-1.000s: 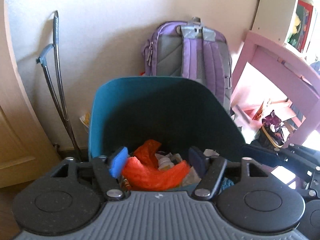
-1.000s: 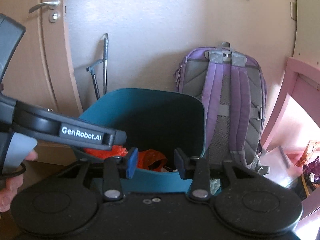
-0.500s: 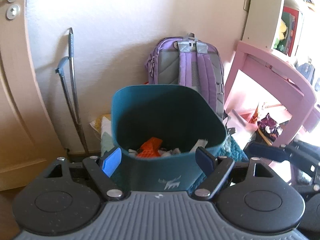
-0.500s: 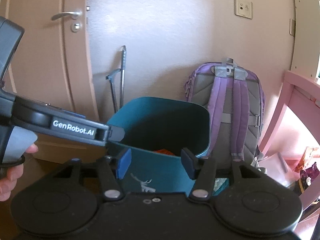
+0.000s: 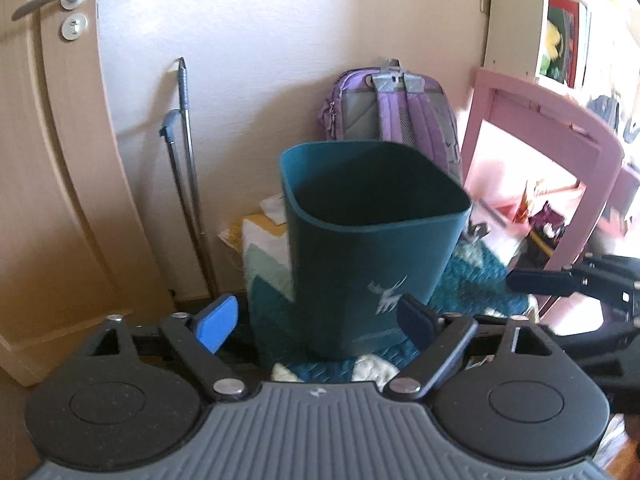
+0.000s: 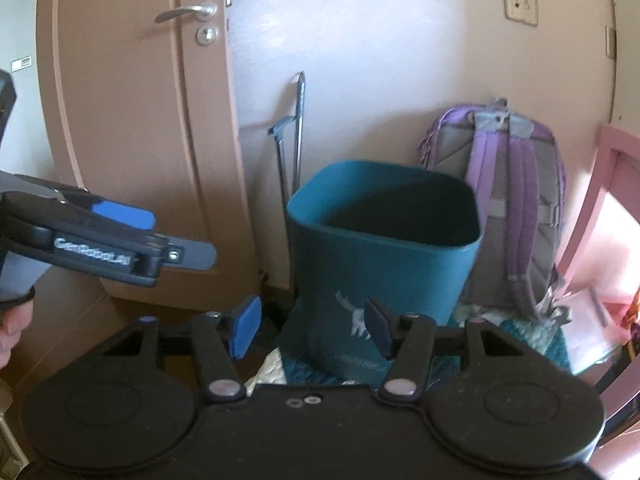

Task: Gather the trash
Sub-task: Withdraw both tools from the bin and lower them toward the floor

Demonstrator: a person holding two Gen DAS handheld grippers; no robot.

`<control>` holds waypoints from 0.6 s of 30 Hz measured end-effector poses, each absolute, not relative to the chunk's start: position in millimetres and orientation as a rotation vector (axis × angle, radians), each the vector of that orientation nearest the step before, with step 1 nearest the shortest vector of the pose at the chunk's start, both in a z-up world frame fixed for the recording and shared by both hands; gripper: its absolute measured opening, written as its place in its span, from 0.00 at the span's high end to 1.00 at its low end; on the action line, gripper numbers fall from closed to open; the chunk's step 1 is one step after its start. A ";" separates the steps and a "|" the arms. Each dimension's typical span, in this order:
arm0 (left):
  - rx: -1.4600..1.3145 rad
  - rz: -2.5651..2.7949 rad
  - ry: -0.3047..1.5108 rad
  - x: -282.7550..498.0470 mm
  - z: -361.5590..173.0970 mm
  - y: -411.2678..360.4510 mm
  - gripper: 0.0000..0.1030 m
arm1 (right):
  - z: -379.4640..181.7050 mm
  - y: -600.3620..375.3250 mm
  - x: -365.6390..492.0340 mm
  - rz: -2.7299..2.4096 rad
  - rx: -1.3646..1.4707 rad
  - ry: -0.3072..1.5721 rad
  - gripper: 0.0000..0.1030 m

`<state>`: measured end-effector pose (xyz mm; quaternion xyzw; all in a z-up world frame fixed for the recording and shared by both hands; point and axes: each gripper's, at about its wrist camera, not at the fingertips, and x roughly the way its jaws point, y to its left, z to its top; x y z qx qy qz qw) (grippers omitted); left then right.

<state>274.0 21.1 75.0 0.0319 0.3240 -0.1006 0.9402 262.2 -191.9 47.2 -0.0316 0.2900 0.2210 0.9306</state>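
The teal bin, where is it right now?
The bin stands mid-frame in both wrist views, on a blanket on the floor, just in front of the purple backpack, right of the door.

A: Can you see into the bin [image 5: 372, 240]?
B: No. Its near wall hides the bottom in both views, so whatever lies inside is out of sight.
A: And the backpack [image 6: 516, 200]?
B: The bin covers its lower left part; in the left wrist view only its top shows.
A: The shelf [image 5: 568, 28]?
B: Cut off by the picture's edge and blurred; its contents can't be made out.
A: The hand [image 6: 12, 328]?
B: Only a sliver shows at the left border.
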 end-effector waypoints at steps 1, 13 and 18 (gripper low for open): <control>0.071 -0.206 0.654 268.9 70.1 25.8 0.04 | 41.8 -189.8 261.3 0.459 -0.062 0.602 0.44; 0.082 -0.208 0.692 252.5 -17.4 78.9 0.02 | -48.3 -142.0 249.3 0.545 -0.098 0.677 0.44; 0.079 -0.198 0.776 261.5 -72.7 100.2 0.02 | -104.8 -117.0 255.5 0.582 -0.113 0.768 0.44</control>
